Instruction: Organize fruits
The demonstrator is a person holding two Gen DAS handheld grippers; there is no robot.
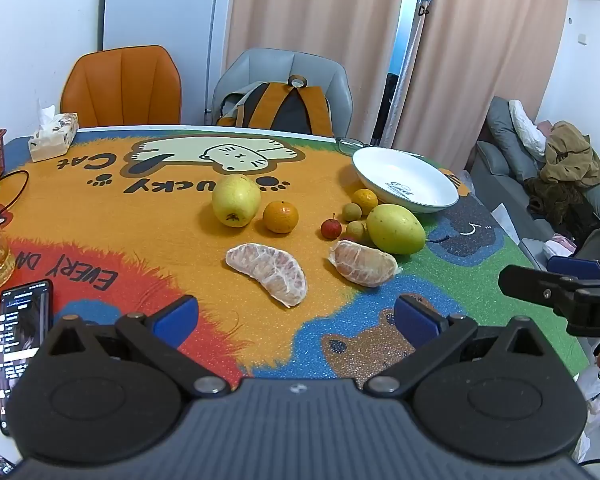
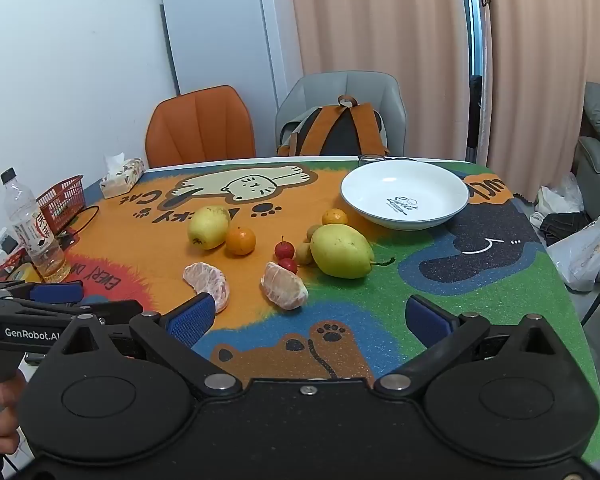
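Note:
Fruits lie on the colourful table mat (image 1: pixel 140 216): a yellow pear (image 1: pixel 236 199), a mandarin (image 1: pixel 281 217), a second mandarin (image 1: pixel 365 200), a big yellow mango-like fruit (image 1: pixel 396 229), a small red fruit (image 1: pixel 331 228), small green fruits (image 1: pixel 356 230) and two peeled pomelo segments (image 1: pixel 270 267) (image 1: pixel 362 263). An empty white bowl (image 1: pixel 404 178) stands at the far right; it also shows in the right wrist view (image 2: pixel 404 192). My left gripper (image 1: pixel 296 316) is open and empty, near the table's front. My right gripper (image 2: pixel 308 316) is open and empty, right of the left one.
A phone (image 1: pixel 24 340) lies at the front left, a drink bottle (image 2: pixel 36 232) and red basket (image 2: pixel 62 200) at the left edge, a tissue box (image 1: pixel 54 138) at the back left. Two chairs stand behind, one holding a backpack (image 1: pixel 284 106). A sofa (image 1: pixel 540 168) is at right.

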